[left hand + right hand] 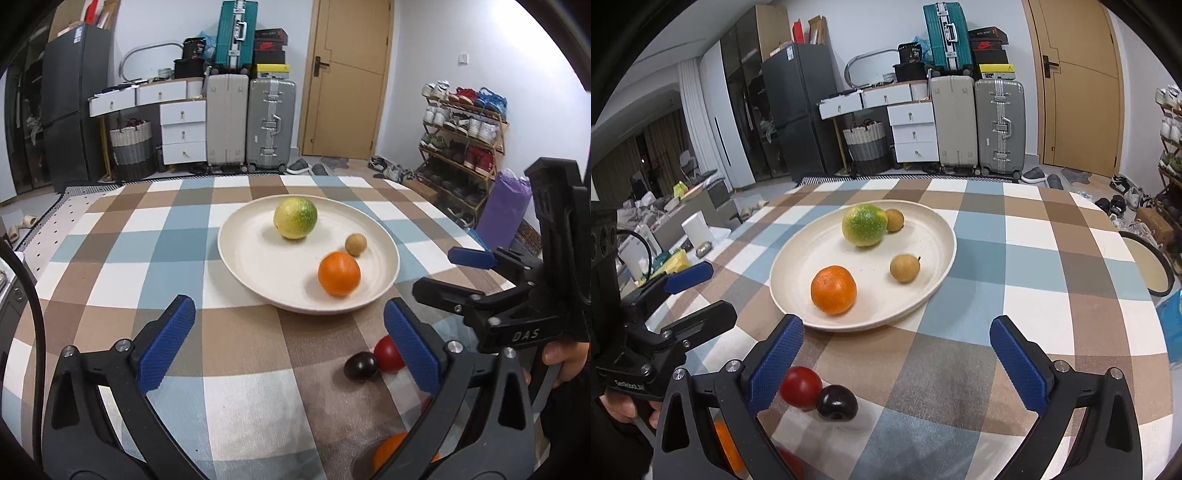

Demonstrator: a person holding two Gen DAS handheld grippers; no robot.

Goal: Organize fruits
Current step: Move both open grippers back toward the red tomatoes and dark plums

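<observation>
A cream plate (243, 258) (798, 280) on the checked tablecloth holds a green-yellow citrus (295, 218) (864, 225), an orange (338, 273) (833, 290) and small brown longans (356, 244) (904, 268), one more behind the citrus (894, 220). On the cloth in front of the plate lie a red fruit (388, 353) (800, 387) and a dark plum (361, 366) (837, 403), touching. Another orange (389, 452) (727, 445) lies nearer, partly hidden. My left gripper (288, 345) (698, 291) is open and empty. My right gripper (897, 363) (458, 271) is open and empty.
The table (110, 236) has a checked cloth; its far edge faces suitcases (271, 123), white drawers (183, 129) and a door (347, 77). A shoe rack (463, 136) stands right. A cluttered low table (676, 229) lies left.
</observation>
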